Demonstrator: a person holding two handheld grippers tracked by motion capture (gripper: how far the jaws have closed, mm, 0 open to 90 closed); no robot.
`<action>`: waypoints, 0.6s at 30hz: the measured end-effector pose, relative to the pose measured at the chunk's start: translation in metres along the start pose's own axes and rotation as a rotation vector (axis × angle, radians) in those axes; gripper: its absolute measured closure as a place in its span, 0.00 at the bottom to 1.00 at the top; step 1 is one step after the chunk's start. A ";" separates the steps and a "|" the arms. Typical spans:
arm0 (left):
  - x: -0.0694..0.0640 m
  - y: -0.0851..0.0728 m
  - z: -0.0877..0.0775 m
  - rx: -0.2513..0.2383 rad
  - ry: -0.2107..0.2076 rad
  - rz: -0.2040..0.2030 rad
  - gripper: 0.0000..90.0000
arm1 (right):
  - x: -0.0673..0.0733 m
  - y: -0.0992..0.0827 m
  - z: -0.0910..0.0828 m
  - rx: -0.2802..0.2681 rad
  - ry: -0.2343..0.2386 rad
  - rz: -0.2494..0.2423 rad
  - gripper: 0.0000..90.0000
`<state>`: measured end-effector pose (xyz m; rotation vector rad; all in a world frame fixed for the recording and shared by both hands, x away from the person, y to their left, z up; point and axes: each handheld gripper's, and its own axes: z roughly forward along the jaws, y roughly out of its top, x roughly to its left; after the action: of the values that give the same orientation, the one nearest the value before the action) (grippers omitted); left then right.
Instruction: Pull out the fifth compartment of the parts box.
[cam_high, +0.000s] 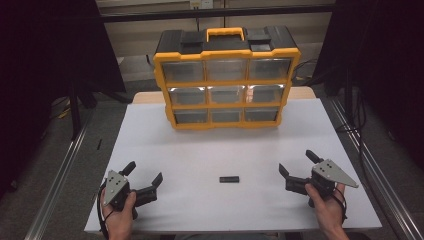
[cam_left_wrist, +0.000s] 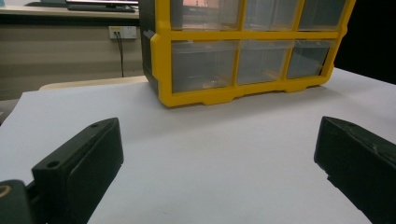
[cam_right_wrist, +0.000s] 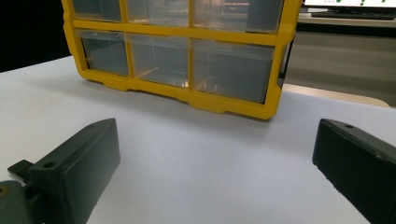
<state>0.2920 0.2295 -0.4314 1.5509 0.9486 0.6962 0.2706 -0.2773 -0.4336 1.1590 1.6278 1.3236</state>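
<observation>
A yellow and black drawer organizer (cam_high: 226, 80) with clear drawers stands at the far middle of the white table (cam_high: 200, 150). A small black block (cam_high: 229, 179) lies flat on the table between the two hands. My left gripper (cam_high: 144, 172) rests near the front left, held by a hand, jaws wide open and empty. My right gripper (cam_high: 297, 163) sits at the front right, also open with nothing between its jaws. Both gripper views look along the table at the organizer (cam_left_wrist: 243, 51) (cam_right_wrist: 182, 51), with bare tabletop between the open jaws.
The table's front edge (cam_high: 235, 231) runs just behind both hands. Metal rails (cam_high: 60, 175) flank the table on the floor at both sides. A desk with a monitor (cam_right_wrist: 350, 9) stands behind the organizer.
</observation>
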 end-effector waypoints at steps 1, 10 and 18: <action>0.000 0.000 0.000 0.001 -0.002 -0.004 0.02 | 0.000 0.000 0.000 -0.002 0.001 -0.002 0.00; 0.000 0.000 0.001 0.009 -0.005 0.013 0.02 | 0.005 0.001 0.006 0.004 0.021 -0.008 0.00; 0.000 -0.001 0.002 0.009 -0.004 0.004 0.02 | 0.016 0.002 0.012 0.000 0.055 -0.045 0.00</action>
<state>0.2933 0.2283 -0.4324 1.5616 0.9469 0.6918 0.2765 -0.2583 -0.4335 1.0885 1.6835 1.3372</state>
